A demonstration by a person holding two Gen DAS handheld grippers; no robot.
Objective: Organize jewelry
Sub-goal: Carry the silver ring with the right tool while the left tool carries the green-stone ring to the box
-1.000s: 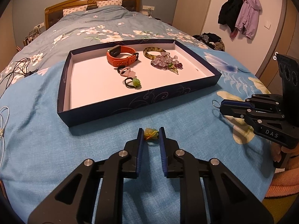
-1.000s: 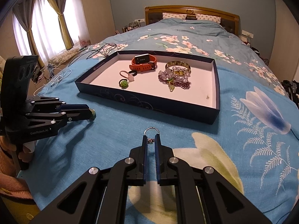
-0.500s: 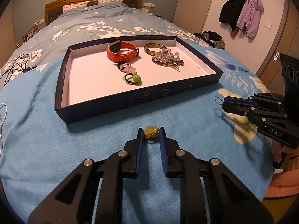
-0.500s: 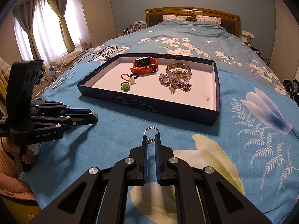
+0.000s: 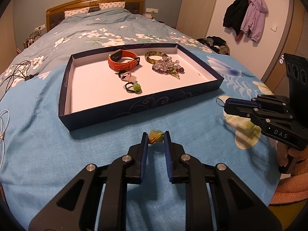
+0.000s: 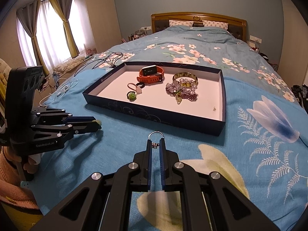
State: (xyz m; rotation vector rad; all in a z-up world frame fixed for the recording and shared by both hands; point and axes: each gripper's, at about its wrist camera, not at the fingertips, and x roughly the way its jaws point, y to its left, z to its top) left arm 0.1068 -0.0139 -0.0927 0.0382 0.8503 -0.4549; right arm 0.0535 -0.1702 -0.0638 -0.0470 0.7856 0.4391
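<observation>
My left gripper point(image 5: 156, 137) is shut on a green pendant with gold thread point(image 5: 155, 136), held above the blue bedspread in front of the dark blue tray point(image 5: 134, 104). My right gripper point(image 6: 156, 144) is shut on a silver ring point(image 6: 156, 133); it also shows in the left wrist view point(image 5: 224, 104). The tray point(image 6: 154, 113) holds an orange watch point(image 5: 123, 61), a green bangle point(image 5: 156, 56), a purple bead cluster point(image 5: 168, 67), a pink hair tie point(image 5: 127, 76) and a black tie with a green bead point(image 5: 133, 87). The left gripper shows in the right wrist view point(image 6: 97, 124).
Black cables point(image 5: 15, 75) and a white cable point(image 5: 3, 123) lie on the bed at the left. Coats point(image 5: 248, 17) hang on the right wall. A small earring point(image 6: 214, 108) lies in the tray's right corner.
Both grippers have risen and moved slightly toward the tray, each still holding its piece. The jewelry in the tray has not moved.
</observation>
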